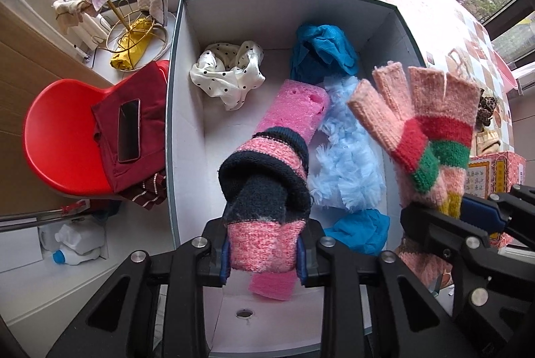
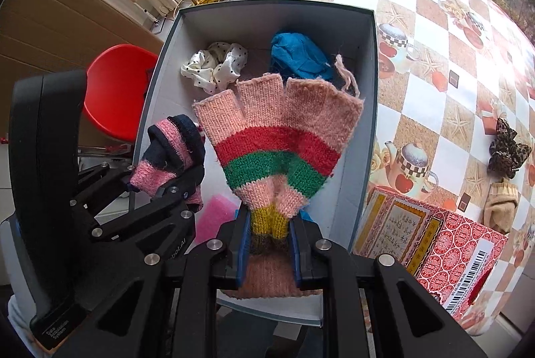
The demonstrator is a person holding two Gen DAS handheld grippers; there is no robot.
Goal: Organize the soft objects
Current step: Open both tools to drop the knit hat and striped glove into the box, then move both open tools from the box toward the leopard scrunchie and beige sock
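Observation:
My left gripper points down into a white-lined box and is shut on a pink and navy knitted glove, which hangs over a pink foam piece. In the right wrist view the same left gripper holds that glove at the box's left side. My right gripper is shut on the yellow band of a pink fingerless glove with red and green stripes, fanned out above the box. In the left wrist view this striped glove and the right gripper are at the right.
The box holds a white polka-dot scrunchie, crumpled blue cloth and a pale blue fluffy piece. A red chair with a phone stands left of it. On the checked tablecloth lie a red patterned carton and a leopard scrunchie.

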